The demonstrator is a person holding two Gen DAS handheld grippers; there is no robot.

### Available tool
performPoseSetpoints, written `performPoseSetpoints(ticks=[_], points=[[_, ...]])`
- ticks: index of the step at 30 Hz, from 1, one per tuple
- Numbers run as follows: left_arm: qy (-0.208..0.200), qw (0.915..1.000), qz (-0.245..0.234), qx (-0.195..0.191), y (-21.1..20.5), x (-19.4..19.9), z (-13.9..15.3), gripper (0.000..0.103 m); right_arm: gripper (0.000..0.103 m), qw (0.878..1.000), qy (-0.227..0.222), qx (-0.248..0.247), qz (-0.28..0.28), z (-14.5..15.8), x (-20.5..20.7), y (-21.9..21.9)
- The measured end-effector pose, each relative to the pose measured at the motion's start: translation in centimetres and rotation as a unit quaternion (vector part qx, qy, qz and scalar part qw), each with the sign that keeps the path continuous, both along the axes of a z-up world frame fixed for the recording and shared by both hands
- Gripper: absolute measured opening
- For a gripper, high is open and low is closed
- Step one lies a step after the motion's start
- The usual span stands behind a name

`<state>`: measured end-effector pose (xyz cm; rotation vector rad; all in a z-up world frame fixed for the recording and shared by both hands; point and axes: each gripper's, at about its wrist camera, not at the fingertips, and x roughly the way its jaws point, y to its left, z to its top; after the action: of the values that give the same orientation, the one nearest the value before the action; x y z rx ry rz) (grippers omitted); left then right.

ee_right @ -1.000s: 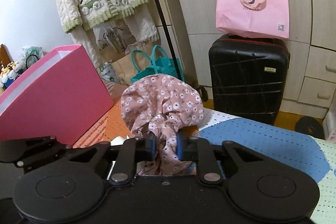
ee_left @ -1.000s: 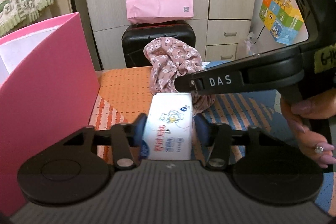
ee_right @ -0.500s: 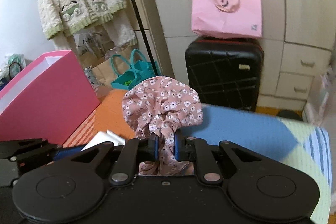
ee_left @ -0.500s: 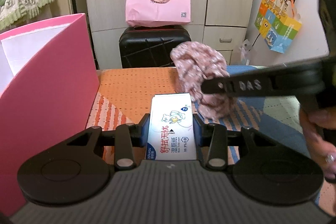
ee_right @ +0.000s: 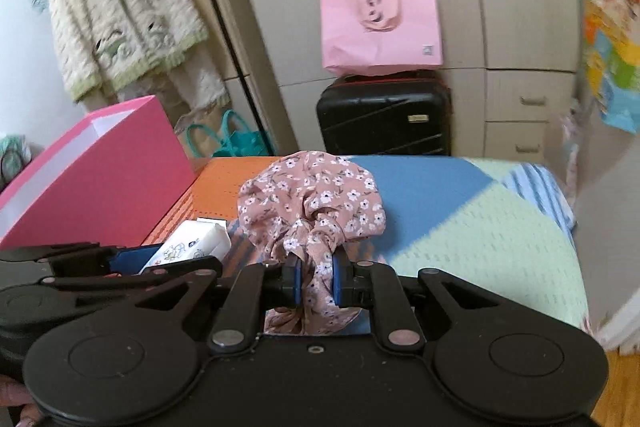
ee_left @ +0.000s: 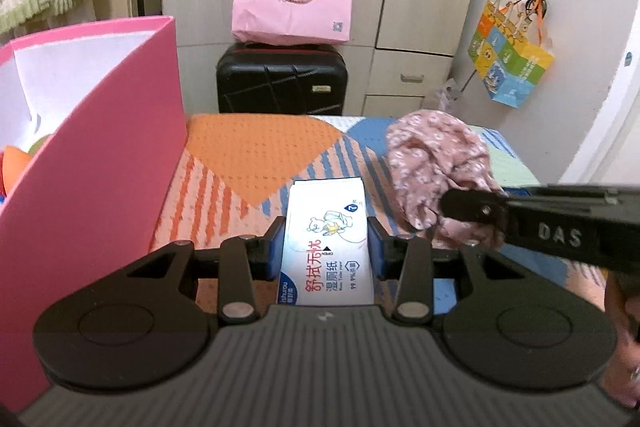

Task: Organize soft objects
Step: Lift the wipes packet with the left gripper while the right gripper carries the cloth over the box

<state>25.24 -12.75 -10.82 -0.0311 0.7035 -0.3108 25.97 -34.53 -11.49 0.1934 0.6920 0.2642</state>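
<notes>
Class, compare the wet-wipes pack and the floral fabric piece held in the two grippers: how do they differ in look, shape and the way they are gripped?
The wet-wipes pack is white, flat and rectangular with printed text; the floral fabric piece is pink, flower-patterned, rounded and crumpled.
The left gripper clamps the pack across its flat sides, so it keeps its shape; the right gripper pinches the fabric's gathered end, so the rest billows above.
Both are soft items, each held over the patchwork blanket.

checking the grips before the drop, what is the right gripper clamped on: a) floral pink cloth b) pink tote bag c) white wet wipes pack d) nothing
a: the right gripper has its jaws shut on the floral pink cloth, lifted over the blanket.
</notes>
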Motion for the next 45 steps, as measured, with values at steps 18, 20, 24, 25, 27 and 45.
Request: performPoseSetpoints(ticks=[18,20,24,25,27,45], points=[[0.02,0.998,-0.058,-0.013,1.1,-6.2,1.3,0.04,0.018,0.997,-0.014,0.003,-0.072,0.6,-10.4,-1.3],[0.028,0.9974,-0.065,-0.015,1.4,-6.9,1.3,0.04,0.018,0.997,-0.013,-0.003,-0.075,0.5,-11.4,-1.2],[0.057,0.9946,-0.082,-0.03,2.3,-8.0,1.4,0.04,0.018,0.998,0.004,-0.005,-0.067,-0.2,-13.4,-1.0],[0.06,0.9941,-0.085,-0.031,2.5,-8.4,1.5,0.04,0.018,0.998,0.008,-0.003,-0.064,-0.4,-13.9,-0.9],[0.063,0.9936,-0.091,-0.025,2.9,-9.2,1.8,0.04,0.018,0.998,0.017,0.002,-0.053,-0.6,-15.0,-0.7],[0.076,0.9902,-0.117,0.012,9.2,-14.8,4.3,0.04,0.018,0.994,0.029,-0.013,0.104,4.0,-18.5,4.3]])
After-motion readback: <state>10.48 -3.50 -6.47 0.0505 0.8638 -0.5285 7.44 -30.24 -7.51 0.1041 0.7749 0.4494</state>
